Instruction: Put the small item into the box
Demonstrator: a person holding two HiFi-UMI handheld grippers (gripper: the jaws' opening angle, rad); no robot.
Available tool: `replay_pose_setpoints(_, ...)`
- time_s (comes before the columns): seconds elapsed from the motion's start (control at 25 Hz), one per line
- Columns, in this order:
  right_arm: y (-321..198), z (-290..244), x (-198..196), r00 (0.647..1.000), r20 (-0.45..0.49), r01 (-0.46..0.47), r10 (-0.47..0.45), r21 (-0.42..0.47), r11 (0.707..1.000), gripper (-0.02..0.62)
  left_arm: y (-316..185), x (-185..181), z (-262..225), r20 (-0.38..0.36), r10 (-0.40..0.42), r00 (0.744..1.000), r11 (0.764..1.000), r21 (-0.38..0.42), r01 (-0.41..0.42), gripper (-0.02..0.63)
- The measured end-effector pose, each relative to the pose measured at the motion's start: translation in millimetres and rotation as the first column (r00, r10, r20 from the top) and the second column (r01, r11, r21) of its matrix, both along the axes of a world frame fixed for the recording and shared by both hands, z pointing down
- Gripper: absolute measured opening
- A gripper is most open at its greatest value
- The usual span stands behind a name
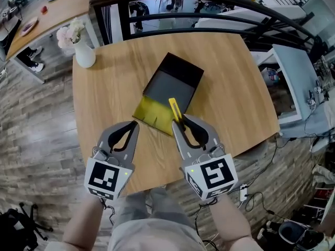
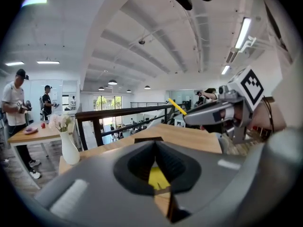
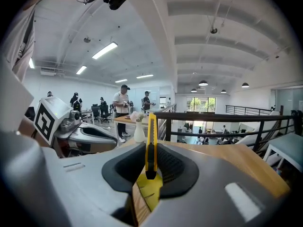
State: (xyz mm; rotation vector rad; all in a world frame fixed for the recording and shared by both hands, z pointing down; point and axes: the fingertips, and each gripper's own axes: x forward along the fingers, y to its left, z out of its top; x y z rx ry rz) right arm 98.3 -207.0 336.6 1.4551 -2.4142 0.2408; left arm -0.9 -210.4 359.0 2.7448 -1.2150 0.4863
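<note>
A black box (image 1: 174, 84) lies open in the middle of the round wooden table (image 1: 225, 82), its yellow-lined lid (image 1: 152, 114) folded toward me. The small item is a yellow utility knife (image 1: 174, 109). My right gripper (image 1: 178, 122) is shut on its lower end, so it stands upright between the jaws (image 3: 150, 141), over the lid's near right corner. My left gripper (image 1: 134, 124) hovers shut and empty just left of the lid. In the left gripper view the yellow lid (image 2: 156, 178) shows through the jaw gap, and the knife (image 2: 176, 106) shows at the right gripper's tip.
A white vase of pale flowers (image 1: 82, 52) stands at the table's far left edge. A black railing (image 1: 209, 4) runs behind the table. Another table (image 1: 42, 9) and people are farther off at the left. The floor drops away at the right, with cables and clutter.
</note>
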Motion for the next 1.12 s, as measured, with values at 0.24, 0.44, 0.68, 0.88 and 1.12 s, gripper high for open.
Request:
replay_pose_setpoints(0.24,-28,59,-4,0.999,-0.027,0.018,-0.021,-0.087,0.996,0.074,-24,1,44,0.014,-0.011,1.0,0.998,-0.066,0.012,0.003)
replay_pose_setpoints(0.44,-43,103,-4,0.998,-0.042,0.033,-0.04,-0.158,0.987,0.074,-34,7,79,0.056,0.012,0.998,0.996,-0.091,-0.007,0.003)
replay_pose_setpoints(0.68,-54,153,-10,0.997,-0.051,0.052,-0.066,-0.247,0.968,0.074,-43,7,117,0.066,0.017,0.998,0.988,-0.154,-0.007,0.003)
replay_pose_setpoints(0.88,-61,192,-18,0.992,-0.075,0.075,-0.102,-0.302,0.95,0.074,-49,5,144,0.072,0.013,0.997,0.981,-0.193,0.001,0.003)
replay_pose_setpoints(1.12,-64,235,-23,0.983,-0.107,0.099,-0.15,-0.381,0.919,0.074,-53,5,174,0.065,0.002,0.998,0.967,-0.255,0.015,0.003)
